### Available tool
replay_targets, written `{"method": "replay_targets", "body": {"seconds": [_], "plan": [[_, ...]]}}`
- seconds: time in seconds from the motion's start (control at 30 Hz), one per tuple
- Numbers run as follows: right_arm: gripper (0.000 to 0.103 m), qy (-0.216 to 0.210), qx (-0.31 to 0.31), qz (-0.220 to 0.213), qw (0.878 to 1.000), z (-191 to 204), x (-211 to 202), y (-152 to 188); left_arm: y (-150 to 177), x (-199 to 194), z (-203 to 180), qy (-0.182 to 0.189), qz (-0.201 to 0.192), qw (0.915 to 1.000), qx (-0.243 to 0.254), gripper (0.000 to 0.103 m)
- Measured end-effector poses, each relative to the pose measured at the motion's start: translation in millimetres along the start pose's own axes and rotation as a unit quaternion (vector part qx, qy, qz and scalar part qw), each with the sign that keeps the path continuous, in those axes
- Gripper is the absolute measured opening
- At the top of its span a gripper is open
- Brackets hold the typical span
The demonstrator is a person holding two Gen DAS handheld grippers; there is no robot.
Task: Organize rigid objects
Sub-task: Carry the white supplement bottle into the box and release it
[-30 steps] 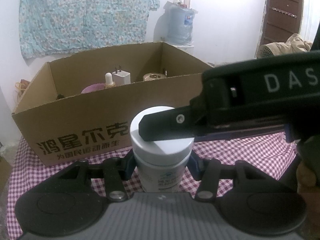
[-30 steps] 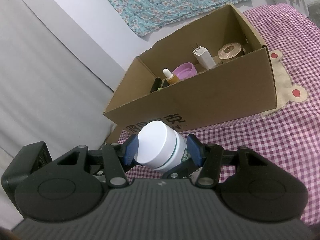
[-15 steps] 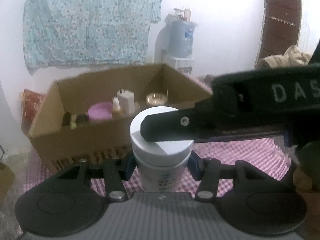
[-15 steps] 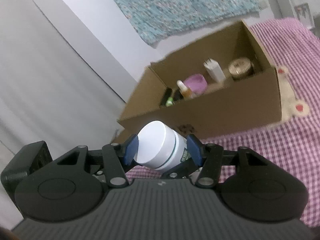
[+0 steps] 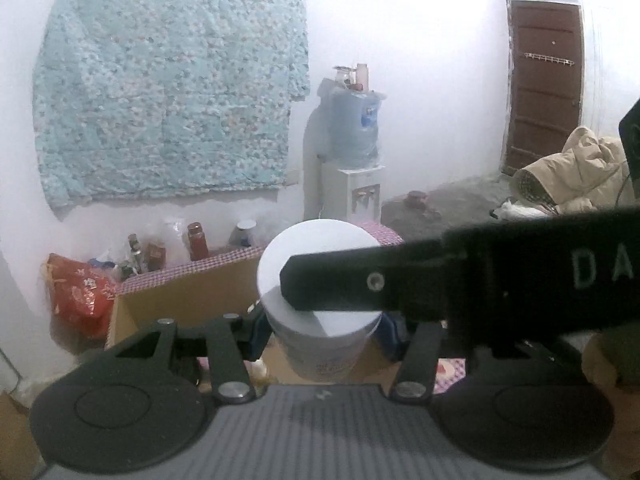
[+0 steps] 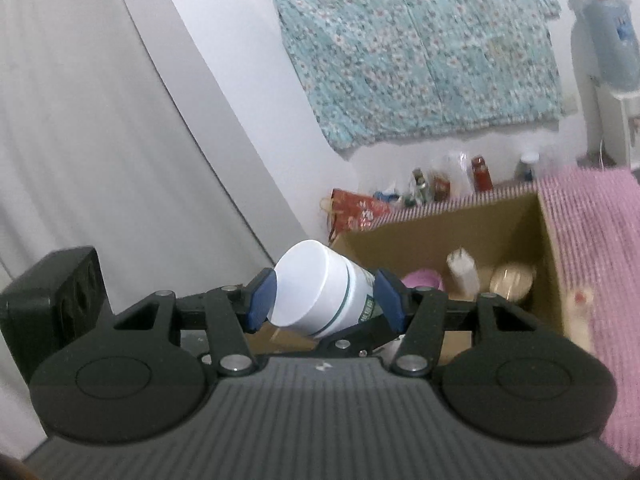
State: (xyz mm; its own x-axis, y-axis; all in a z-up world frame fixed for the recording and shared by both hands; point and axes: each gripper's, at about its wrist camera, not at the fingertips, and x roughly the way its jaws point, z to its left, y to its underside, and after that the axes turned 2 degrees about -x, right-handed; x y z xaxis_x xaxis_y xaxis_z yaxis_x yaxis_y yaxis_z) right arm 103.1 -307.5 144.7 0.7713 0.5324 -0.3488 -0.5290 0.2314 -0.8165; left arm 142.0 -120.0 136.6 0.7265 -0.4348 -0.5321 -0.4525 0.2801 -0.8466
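both grippers' jaws, left [image 5: 322, 326] and right [image 6: 326, 300], clamp one white jar [image 6: 320, 290], tilted above the open box [image 6: 440, 232].

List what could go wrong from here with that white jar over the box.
1. Both grippers, left and right, clamp the same white jar. If one lets go late, the jar may twist or slip.
2. The jar sits tilted in the right jaws, so on release it may tumble rather than land upright.
3. The cardboard box already holds a white charger, a pink dish and a round tin; a dropped jar could knock them.
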Motion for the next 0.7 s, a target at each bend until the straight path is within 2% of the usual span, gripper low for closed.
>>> {"method": "replay_targets", "body": {"seconds": [0.13, 0.27, 0.47, 0.7], "plan": [[0.055, 0.008, 0.017, 0.016, 1.0, -26, 29, -25, -17, 42, 11, 0.015, 0.04, 0.999, -0.017, 0.054], [0.055, 0.011, 0.061, 0.047, 0.997, -67, 61, -32, -16, 86, 18, 0.016, 0.087, 0.9958, -0.025, 0.054], [0.055, 0.023, 0.103, 0.084, 0.991, -106, 98, -12, 3, 128, 22, 0.015, 0.145, 0.9889, -0.032, 0.054], [0.055, 0.029, 0.119, 0.108, 0.987, -122, 116, 10, 15, 143, 28, 0.013, 0.168, 0.9853, -0.028, 0.054]]}}
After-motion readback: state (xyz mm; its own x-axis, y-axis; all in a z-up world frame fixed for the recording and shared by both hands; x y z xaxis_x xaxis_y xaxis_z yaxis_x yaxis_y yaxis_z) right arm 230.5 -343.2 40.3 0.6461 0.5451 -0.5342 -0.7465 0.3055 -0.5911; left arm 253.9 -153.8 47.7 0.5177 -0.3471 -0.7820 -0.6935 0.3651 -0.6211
